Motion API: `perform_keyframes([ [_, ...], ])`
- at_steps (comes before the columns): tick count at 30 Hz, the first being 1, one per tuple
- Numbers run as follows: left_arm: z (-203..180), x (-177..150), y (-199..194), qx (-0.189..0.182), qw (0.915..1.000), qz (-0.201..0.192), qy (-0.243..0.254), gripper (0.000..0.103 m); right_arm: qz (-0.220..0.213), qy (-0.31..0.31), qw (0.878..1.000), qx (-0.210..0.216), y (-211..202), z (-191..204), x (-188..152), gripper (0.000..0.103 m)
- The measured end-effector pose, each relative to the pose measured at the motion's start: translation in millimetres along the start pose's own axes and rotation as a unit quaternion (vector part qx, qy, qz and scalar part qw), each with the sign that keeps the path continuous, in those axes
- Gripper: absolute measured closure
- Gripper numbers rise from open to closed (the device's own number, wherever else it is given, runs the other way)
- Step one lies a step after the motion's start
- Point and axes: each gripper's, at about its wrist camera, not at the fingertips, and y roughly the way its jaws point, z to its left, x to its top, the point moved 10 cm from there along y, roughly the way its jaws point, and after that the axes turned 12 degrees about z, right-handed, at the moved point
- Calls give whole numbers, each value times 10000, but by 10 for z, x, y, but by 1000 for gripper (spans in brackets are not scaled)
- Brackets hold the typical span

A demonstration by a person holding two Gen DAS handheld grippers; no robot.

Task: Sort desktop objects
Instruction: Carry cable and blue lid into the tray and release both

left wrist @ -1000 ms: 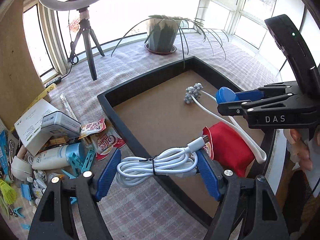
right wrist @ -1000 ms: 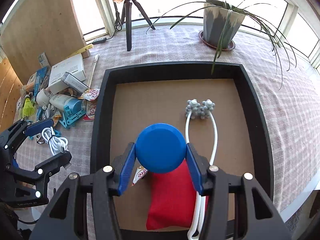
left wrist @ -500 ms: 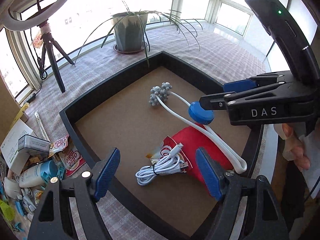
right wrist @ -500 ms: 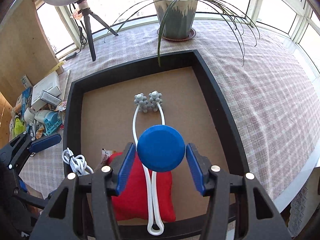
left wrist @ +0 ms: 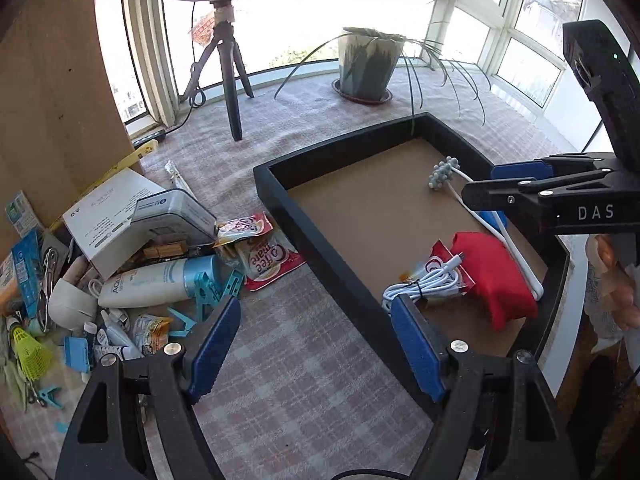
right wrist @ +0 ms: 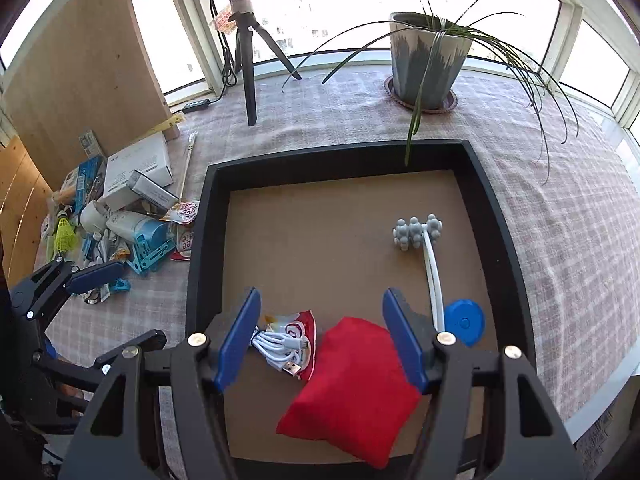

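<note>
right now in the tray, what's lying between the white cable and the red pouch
A red-and-white sachet lies between them: the coiled white cable rests on it and the red pouch covers its right edge. The right wrist view shows it best.

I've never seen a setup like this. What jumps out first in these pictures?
A black tray fills the middle of the table, holding a bright red pouch, a white cable on a snack packet, a blue disc and a white massager. Left of it lies a jumbled pile of boxes, bottles and clips. At the window stands a potted plant.
</note>
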Motion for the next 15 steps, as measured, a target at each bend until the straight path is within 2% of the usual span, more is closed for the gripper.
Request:
perform_keyframes([
  [4, 590, -236, -55, 229, 9977, 100, -625, 28, 55, -360, 9992, 164, 69, 389, 90, 40],
  [7, 1021, -442, -120, 438, 9929, 142, -1092, 28, 110, -589, 9977, 318, 129, 683, 154, 40],
  [10, 1409, -645, -183, 588, 9864, 174, -1523, 28, 164, -800, 9957, 432, 203, 970, 209, 40],
  [15, 2000, -976, -258, 760, 9707, 208, -2269, 28, 375, -1036, 9917, 667, 405, 1401, 262, 40],
])
